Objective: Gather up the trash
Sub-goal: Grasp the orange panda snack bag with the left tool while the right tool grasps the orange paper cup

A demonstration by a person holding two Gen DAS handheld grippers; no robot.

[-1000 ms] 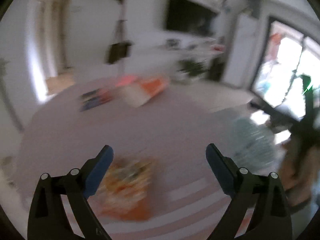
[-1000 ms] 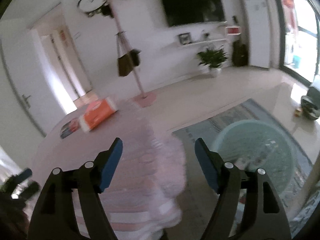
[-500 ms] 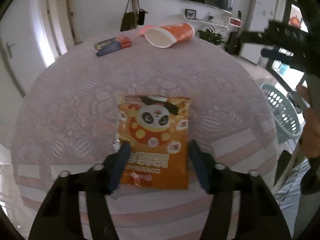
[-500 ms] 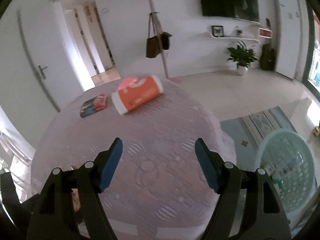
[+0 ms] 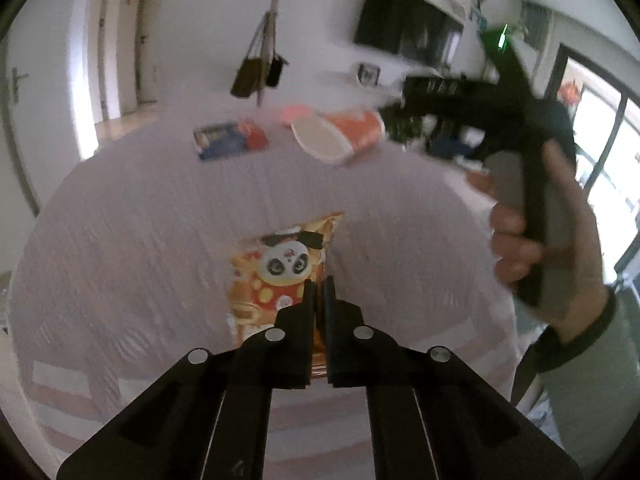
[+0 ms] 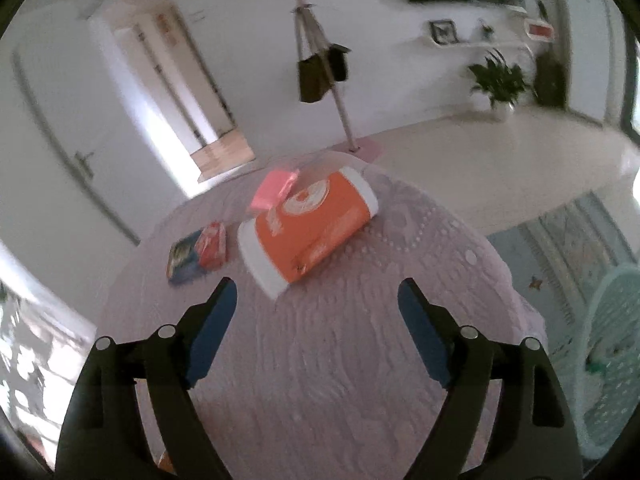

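Snack packet pinched between left tongs.

I cannot read any word or number here. The orange foil snack bag near me on the table carries a panda picture and some printed patches, but the letters are too blurred to make out. The orange and white paper cup lying on its side at the far end shows a round white logo, not readable. The small blue and red packet to its left has a print I cannot tell.
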